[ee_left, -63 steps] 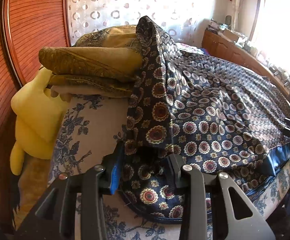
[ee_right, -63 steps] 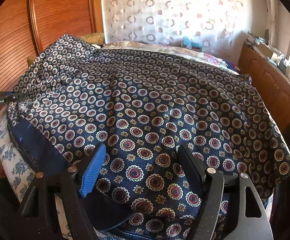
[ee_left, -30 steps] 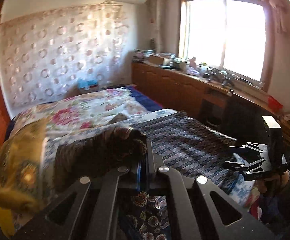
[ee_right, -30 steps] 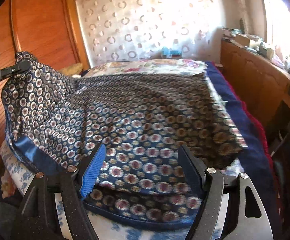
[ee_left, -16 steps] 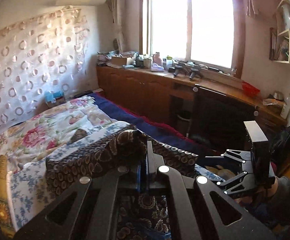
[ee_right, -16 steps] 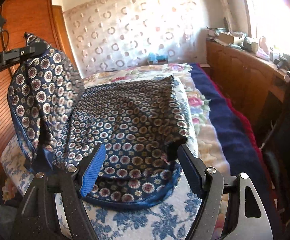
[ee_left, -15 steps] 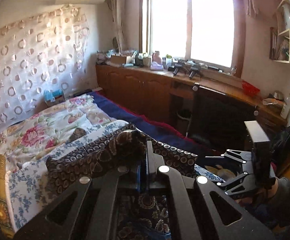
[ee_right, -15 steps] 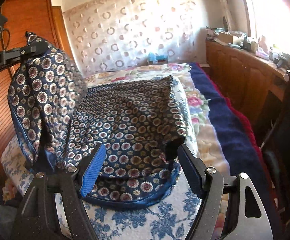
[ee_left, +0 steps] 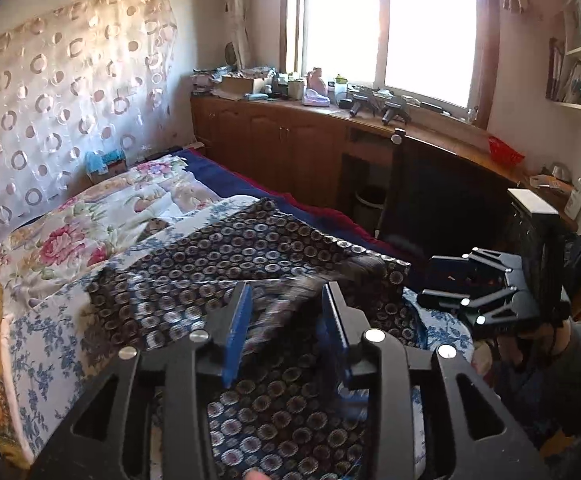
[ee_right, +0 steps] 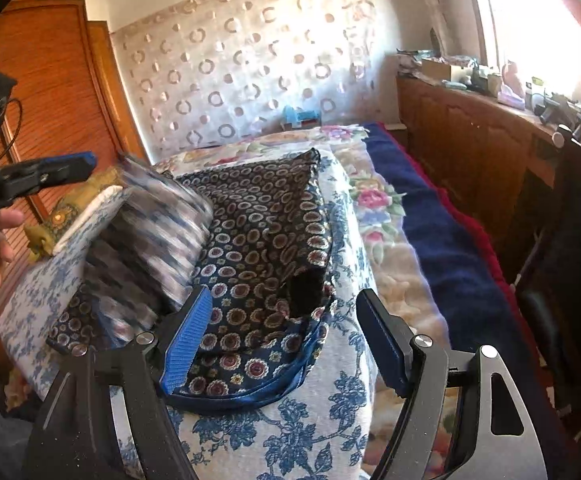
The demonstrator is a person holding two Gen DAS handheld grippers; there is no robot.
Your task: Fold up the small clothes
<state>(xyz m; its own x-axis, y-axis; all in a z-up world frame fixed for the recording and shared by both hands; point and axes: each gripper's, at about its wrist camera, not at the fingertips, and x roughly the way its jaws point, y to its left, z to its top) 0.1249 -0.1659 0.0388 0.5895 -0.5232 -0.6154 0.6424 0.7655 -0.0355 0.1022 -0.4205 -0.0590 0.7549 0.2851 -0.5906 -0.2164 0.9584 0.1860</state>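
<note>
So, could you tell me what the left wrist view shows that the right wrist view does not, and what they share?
Only the left wrist view shows the window panes, the white wall shelf and the red basket on the counter.

Only the right wrist view shows the wooden wardrobe and a bare hand on the other gripper's handle.

Both show the patterned garment on the blue floral sheet, the circle-print curtain, and both grippers open: left gripper, its jaws just opened with blurred cloth between them, right gripper.

The dark circle-patterned garment (ee_right: pixel 258 240) lies on the blue-flowered white bedsheet (ee_right: pixel 310 432), with the wooden cabinet run (ee_right: pixel 470 140) to its right.
</note>
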